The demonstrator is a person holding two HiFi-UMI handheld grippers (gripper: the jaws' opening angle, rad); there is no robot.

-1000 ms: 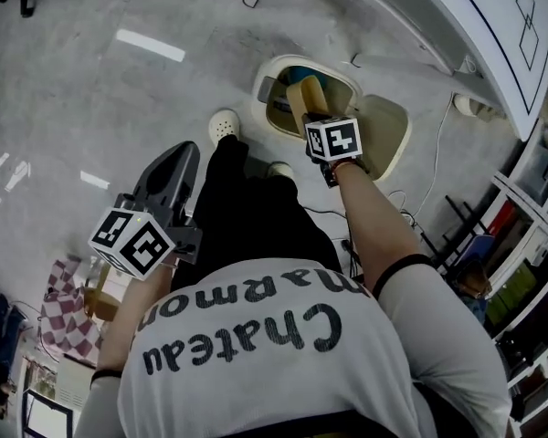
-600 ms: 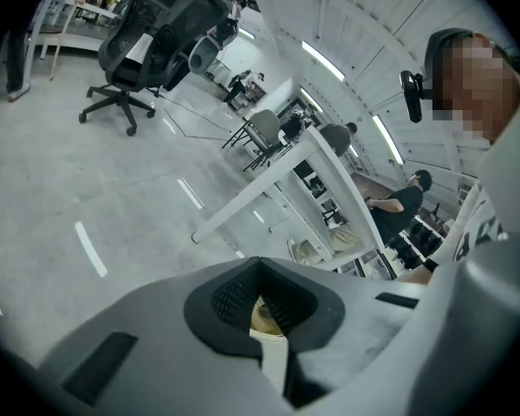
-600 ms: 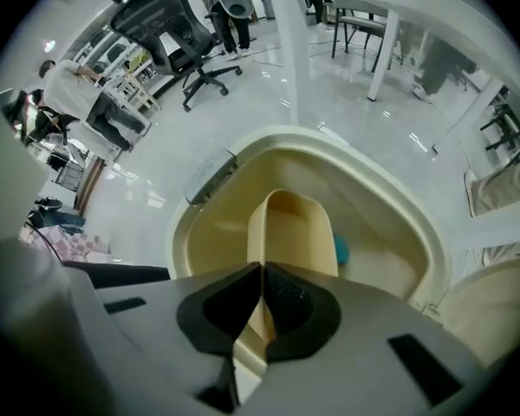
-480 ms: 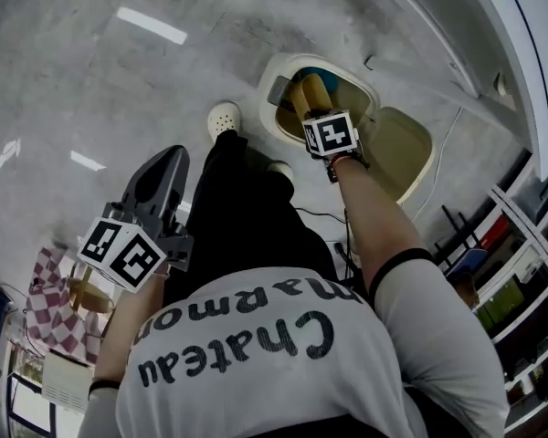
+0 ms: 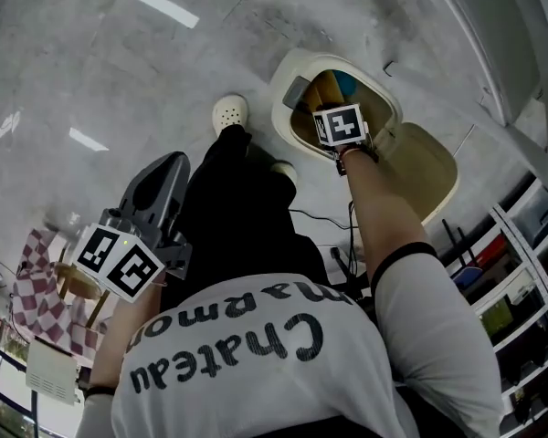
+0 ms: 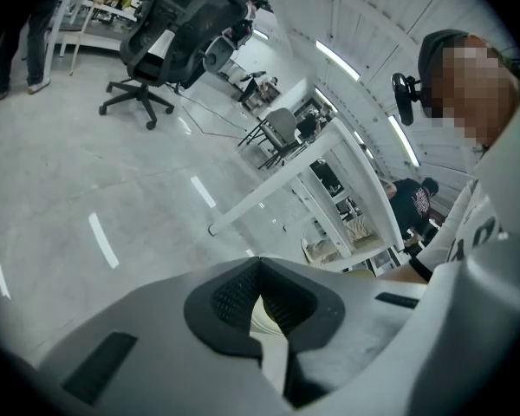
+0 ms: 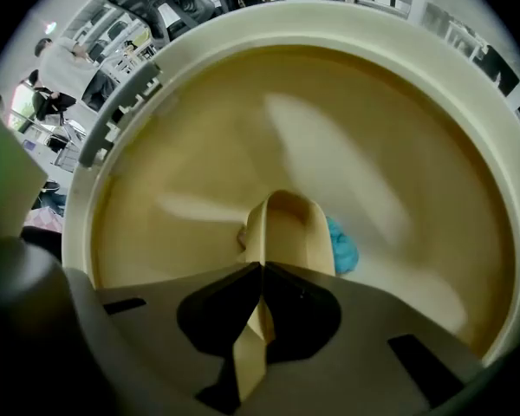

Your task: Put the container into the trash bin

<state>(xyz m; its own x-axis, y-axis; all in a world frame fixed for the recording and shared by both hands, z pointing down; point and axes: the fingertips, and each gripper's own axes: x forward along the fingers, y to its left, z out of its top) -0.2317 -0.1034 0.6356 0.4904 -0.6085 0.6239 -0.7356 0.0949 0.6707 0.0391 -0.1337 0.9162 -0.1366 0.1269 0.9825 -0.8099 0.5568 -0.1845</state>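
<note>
Tan container (image 7: 286, 224) is pinched by one wall in the right tongs (image 7: 260, 271), pads pressed together on it, with its open body pointing down into the trash bin (image 7: 286, 20). The right gripper view looks straight into the bin: the cream rim rings the frame, the container hangs inside that ring without visibly touching the wall, and a blue scrap (image 7: 345, 245) lies at the bottom just beside the container's outline. The bin's lid (image 5: 429, 167) is swung open to the far side of the rim. Change over the last second, head view: the container stood over the near edge of the rim, much of its length showing; now it sits further inside the mouth and the marker cube covers more of it. Judgement: the carry is done and the piece is lined up for release, so what remains is to spread the tongs and let it drop. Possible snag: the thin wall sticking to a pad. Left tongs (image 6: 260, 267) hang well away from the bin at the person's side, tips pressed together with nothing identifiable held, same as before.
</note>
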